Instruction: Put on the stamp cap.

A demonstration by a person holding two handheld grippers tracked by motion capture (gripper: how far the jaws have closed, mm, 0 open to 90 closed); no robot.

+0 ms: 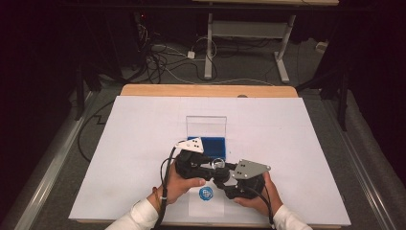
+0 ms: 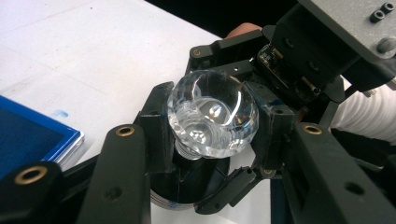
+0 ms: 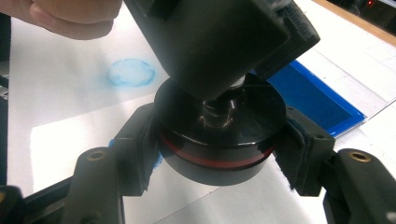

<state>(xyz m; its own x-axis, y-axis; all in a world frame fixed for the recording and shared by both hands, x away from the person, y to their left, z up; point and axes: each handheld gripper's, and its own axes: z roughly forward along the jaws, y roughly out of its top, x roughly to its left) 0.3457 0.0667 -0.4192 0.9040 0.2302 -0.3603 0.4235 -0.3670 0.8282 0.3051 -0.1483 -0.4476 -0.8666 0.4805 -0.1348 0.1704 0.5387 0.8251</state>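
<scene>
A stamp with a clear faceted knob [image 2: 212,119] on a round black base [image 3: 219,135] with a red band is held just above the white sheet, in front of the person. My left gripper [image 2: 215,128] is shut on the knob, its pads pressing both sides. My right gripper [image 3: 219,149] is shut on the black base, one pad on each side of the disc. In the high view the left gripper [image 1: 213,166] and the right gripper [image 1: 222,179] meet tip to tip at the stamp [image 1: 218,164], near the table's front edge.
A blue ink pad [image 1: 213,143] lies in its case just behind the grippers, its clear lid [image 1: 206,125] standing upright. A round blue print [image 1: 206,193] marks a paper sheet [image 1: 206,207] at the front edge. White board [image 1: 287,143] covers the table.
</scene>
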